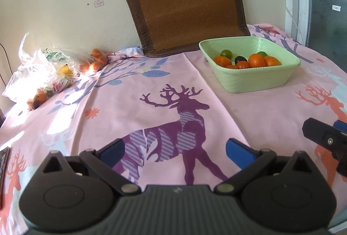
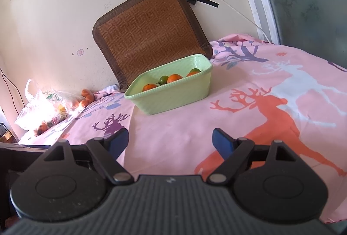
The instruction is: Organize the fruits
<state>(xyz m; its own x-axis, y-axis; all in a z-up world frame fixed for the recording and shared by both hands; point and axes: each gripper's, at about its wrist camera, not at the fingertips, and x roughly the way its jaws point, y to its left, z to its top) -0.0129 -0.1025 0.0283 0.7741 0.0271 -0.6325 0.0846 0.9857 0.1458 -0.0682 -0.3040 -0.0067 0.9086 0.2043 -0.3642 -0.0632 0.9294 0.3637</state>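
Pink deer-print cloth (image 1: 249, 109) — ribbed green square basket (image 1: 258, 81) holds round fruits (image 1: 256, 60).

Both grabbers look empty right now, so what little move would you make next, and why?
Probably swing the left gripper toward the plastic bags at the far left. Its fingers are open and hold nothing, loose oranges lie among those bags, and the green basket already holds several fruits. The right gripper is open too, nearer the basket.
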